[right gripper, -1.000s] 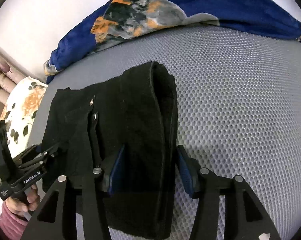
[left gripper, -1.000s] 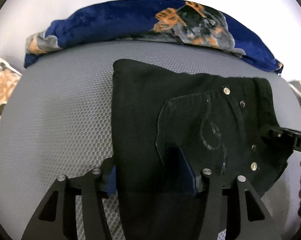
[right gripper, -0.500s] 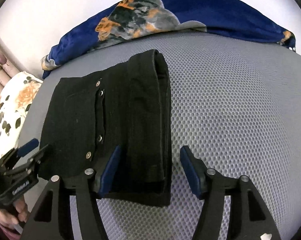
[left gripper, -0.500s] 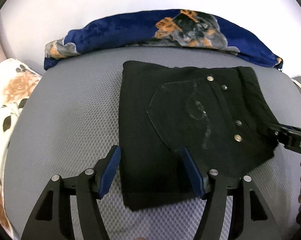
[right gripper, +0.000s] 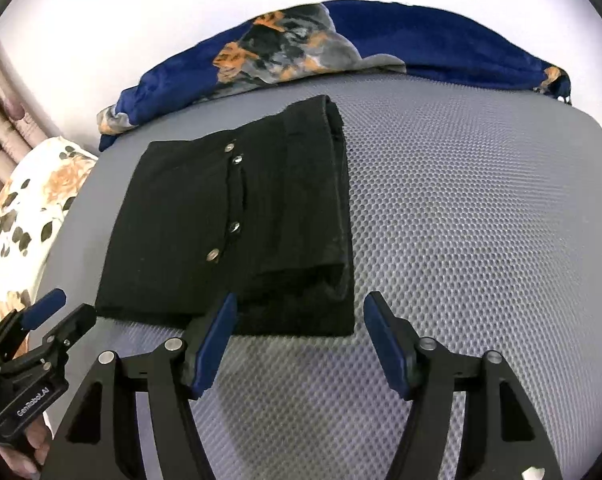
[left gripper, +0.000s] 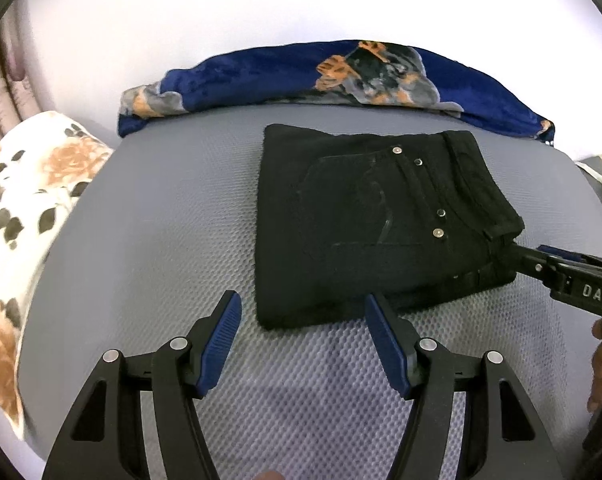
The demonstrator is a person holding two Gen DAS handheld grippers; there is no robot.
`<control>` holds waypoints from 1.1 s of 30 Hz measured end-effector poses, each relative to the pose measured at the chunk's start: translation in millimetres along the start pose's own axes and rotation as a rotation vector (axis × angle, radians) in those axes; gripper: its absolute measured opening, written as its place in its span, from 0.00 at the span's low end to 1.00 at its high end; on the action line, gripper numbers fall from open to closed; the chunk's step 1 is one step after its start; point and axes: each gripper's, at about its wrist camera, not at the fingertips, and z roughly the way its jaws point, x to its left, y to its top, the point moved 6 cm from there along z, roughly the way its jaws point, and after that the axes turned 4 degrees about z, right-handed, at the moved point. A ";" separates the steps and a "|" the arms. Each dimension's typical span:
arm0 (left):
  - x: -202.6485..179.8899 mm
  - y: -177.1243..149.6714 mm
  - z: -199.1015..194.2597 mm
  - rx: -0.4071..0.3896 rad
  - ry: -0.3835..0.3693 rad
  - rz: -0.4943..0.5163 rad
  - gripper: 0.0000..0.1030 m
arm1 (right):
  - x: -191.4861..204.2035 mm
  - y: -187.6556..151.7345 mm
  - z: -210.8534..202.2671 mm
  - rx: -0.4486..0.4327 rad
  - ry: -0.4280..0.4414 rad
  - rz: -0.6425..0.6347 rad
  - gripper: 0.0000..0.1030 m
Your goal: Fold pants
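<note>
The black pants (left gripper: 365, 224) lie folded into a compact rectangle on the grey mesh surface (left gripper: 161, 240), pocket and metal studs facing up. They also show in the right wrist view (right gripper: 237, 232). My left gripper (left gripper: 303, 332) is open and empty, just in front of the fold's near edge. My right gripper (right gripper: 297, 336) is open and empty, at the fold's near right corner. In the left wrist view the right gripper (left gripper: 541, 260) sits at the pants' right edge. In the right wrist view the left gripper (right gripper: 57, 316) sits left of the pants.
A blue blanket with an orange and grey print (left gripper: 341, 76) lies along the far edge of the surface. A floral pillow (left gripper: 25, 200) lies at the left. A white wall stands behind. Bare grey mesh (right gripper: 481, 208) extends right of the pants.
Both grippers have let go of the pants and drawn back toward me. The folded pants now lie flat on the mesh, free of both grippers.
</note>
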 end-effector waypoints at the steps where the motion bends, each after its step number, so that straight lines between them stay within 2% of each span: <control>1: 0.5 -1.9 -3.5 -0.006 0.011 0.003 0.63 | 2.6 -3.3 -4.0 -0.007 -0.005 -0.005 0.64; 4: 2.4 -7.6 -14.9 -0.025 0.051 0.012 0.63 | 9.3 -10.9 -13.2 -0.027 -0.024 -0.025 0.68; 6: 4.2 -11.2 -20.1 -0.028 0.048 -0.001 0.63 | 14.1 -16.9 -21.2 -0.050 -0.044 -0.042 0.69; 8: 7.5 -15.5 -25.6 -0.029 0.038 -0.028 0.63 | 18.0 -21.9 -27.2 -0.067 -0.052 -0.052 0.75; 14: 10.4 -28.3 -34.3 -0.022 0.056 -0.034 0.63 | 29.9 -33.7 -44.2 -0.112 -0.070 -0.079 0.77; 24: 8.1 -36.3 -45.0 -0.016 0.033 -0.030 0.63 | 44.5 -43.2 -62.1 -0.177 -0.096 -0.123 0.84; 33: 6.8 -39.9 -51.7 -0.023 0.049 -0.022 0.63 | 45.9 -48.3 -62.2 -0.172 -0.091 -0.107 0.87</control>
